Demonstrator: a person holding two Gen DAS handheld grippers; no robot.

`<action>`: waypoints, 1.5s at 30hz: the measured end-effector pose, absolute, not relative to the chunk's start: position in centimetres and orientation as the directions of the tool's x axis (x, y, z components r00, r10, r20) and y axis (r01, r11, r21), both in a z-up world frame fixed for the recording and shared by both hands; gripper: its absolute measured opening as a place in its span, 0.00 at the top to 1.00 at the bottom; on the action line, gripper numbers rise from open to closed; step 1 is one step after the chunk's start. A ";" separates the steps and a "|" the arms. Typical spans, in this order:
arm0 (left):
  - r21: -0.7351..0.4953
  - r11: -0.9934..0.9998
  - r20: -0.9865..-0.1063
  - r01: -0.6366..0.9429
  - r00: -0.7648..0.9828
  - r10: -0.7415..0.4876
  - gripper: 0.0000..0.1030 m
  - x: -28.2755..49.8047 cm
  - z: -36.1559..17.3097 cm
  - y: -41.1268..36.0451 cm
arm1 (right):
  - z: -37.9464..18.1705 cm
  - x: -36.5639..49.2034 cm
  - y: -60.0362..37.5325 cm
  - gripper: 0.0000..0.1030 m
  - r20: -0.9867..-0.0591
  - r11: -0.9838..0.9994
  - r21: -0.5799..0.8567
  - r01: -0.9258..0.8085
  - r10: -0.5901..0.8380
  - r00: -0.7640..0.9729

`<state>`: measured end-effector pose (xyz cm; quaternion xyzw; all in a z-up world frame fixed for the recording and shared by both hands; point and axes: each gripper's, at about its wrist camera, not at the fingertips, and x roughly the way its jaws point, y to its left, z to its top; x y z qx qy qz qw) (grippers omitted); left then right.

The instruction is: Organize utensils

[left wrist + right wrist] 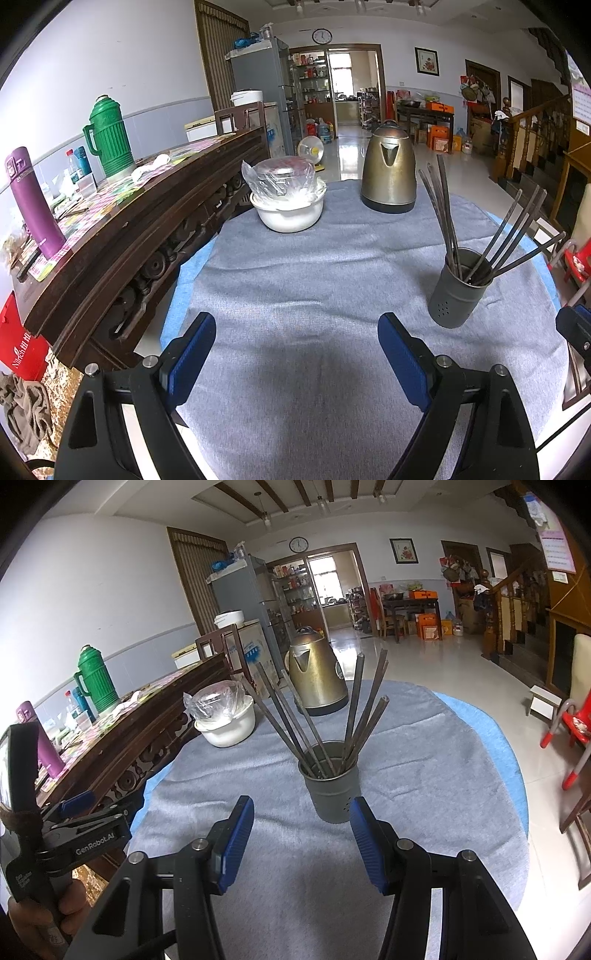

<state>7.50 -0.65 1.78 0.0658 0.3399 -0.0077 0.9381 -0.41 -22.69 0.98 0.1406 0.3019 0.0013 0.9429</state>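
From my left wrist camera, my left gripper (297, 332) hangs over the grey cloth (314, 266) with its blue pads (192, 354) spread wide and nothing between them. The cloth covers a round table (173, 295) whose blue edge shows at the left. The grey metal holder (461, 291) stands upright on the cloth ahead and to the right of my jaws, well apart from them. The dark chopsticks (443, 210) stand in it, fanned into two bunches, one leaning left and one leaning right. Farther back sit a brass-coloured kettle (388, 173) and a white bowl (290, 212) with a plastic-wrapped metal dish (280, 175) resting in it. A dark wooden sideboard (122, 229) runs along the left, carrying a green thermos (109, 138) and a purple bottle (33, 203). A bit of my other gripper shows at the right edge.

From my right wrist camera, my right gripper (303, 812) is also wide open and holds nothing. The holder (332, 786) stands just ahead of my jaws, near the right pad (364, 838) but not touching it. The chopsticks (299, 716) rise out of it in a spread. The kettle (317, 672) is behind it, the bowl (229, 725) back to the left. My left gripper (77, 801) is at the left edge, gripped in my hand (40, 912).
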 end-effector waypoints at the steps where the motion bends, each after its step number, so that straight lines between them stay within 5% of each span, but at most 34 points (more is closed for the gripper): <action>1: 0.118 0.991 -0.639 0.060 0.769 0.030 0.13 7.5 1.8 -0.7 | 1.0 -0.4 -22.7 0.43 -0.569 0.961 0.266 0.082 0.088 0.817; 45: 0.116 0.991 -0.639 0.063 0.769 0.026 0.13 7.2 2.0 -0.7 | 1.4 -0.1 -22.4 0.43 -0.568 0.963 0.261 0.068 0.096 0.817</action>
